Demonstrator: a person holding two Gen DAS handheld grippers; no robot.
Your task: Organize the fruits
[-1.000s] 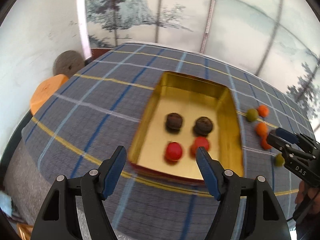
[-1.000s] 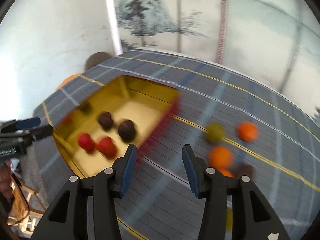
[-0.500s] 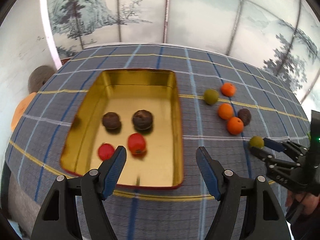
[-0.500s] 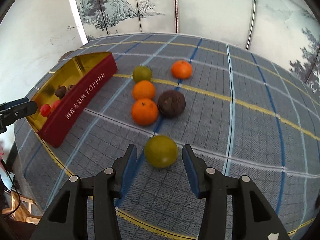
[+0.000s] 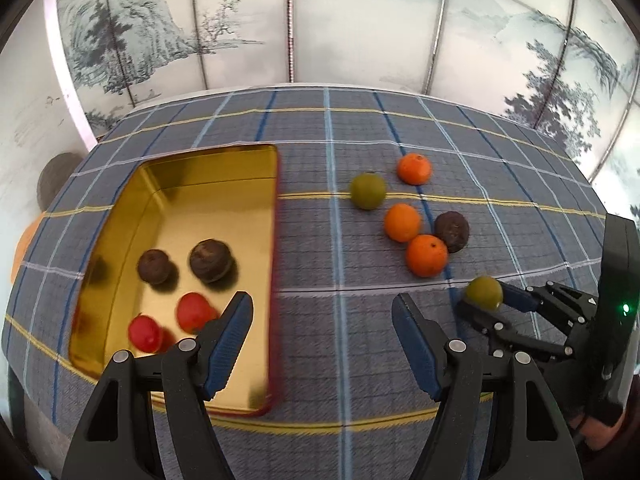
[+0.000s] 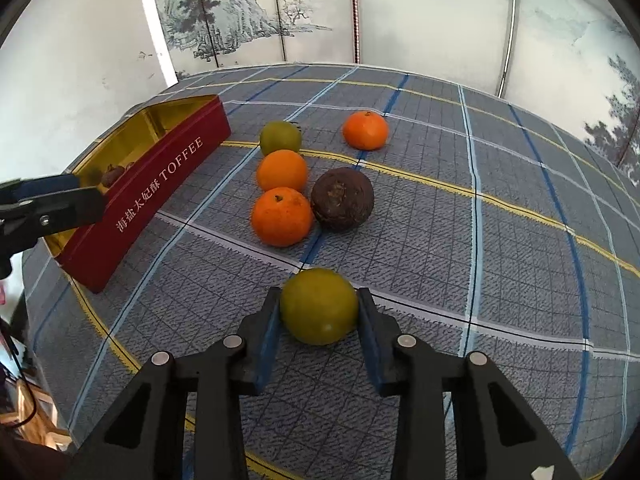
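**Right gripper pinches green fruit; tin waits**

Nearest in the right wrist view: right gripper (image 6: 319, 312) pressed onto a green fruit (image 6: 319, 311), a pad on either side, fruit low on the plaid tablecloth (image 6: 500, 208) — lifted or not, hard to tell. At 12 o'clock beyond it: two oranges (image 6: 282, 216) and a brown fruit (image 6: 342, 199) clustered, then another green one (image 6: 280, 137) and an orange (image 6: 365, 129). Toffee tin (image 6: 160, 184) at 10 o'clock, walls up to keep fruit from rolling — likely the drop spot. Left gripper (image 5: 322, 340) spread, empty, hanging near the tin's corner; red fruits (image 5: 194, 312) and brown ones (image 5: 210, 260) sit grouped inside.
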